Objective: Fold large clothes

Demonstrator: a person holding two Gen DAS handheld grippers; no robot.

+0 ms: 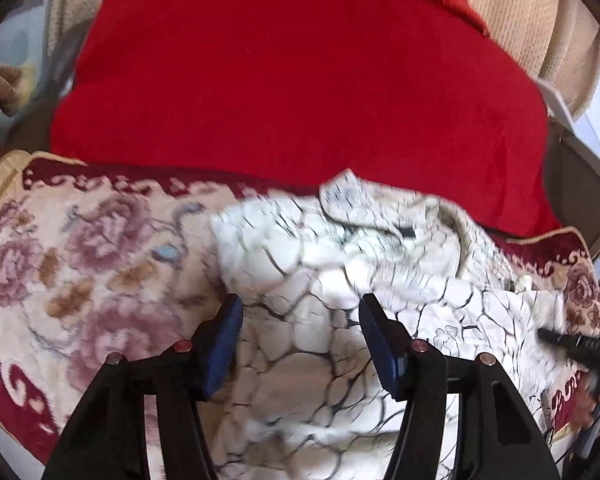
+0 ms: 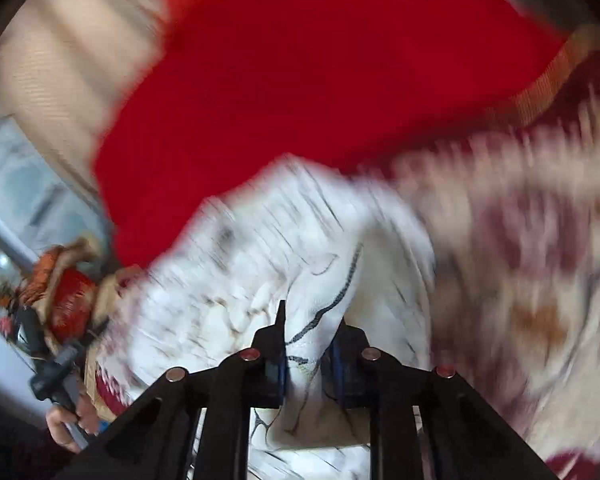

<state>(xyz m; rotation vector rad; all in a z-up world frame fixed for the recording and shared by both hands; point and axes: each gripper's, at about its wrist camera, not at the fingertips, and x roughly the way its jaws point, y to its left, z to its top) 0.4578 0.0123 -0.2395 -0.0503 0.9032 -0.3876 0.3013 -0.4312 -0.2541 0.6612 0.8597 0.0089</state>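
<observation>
A white garment (image 1: pixel 340 264) with a black crackle print lies crumpled on a floral blanket (image 1: pixel 80 264). My left gripper (image 1: pixel 300 312) is open, its blue pads hovering just above the garment's near part, holding nothing. In the right wrist view, which is motion-blurred, my right gripper (image 2: pixel 310 332) is shut on a fold of the same garment (image 2: pixel 316 288), the cloth pinched between its jaws and lifted. The right gripper also shows at the right edge of the left wrist view (image 1: pixel 576 344).
A large red cushion (image 1: pixel 292 80) lies behind the garment on a beige sofa back (image 1: pixel 540 12). The blanket has a dark red border (image 1: pixel 100 178). The left gripper and the hand holding it show at the lower left of the right wrist view (image 2: pixel 56 376).
</observation>
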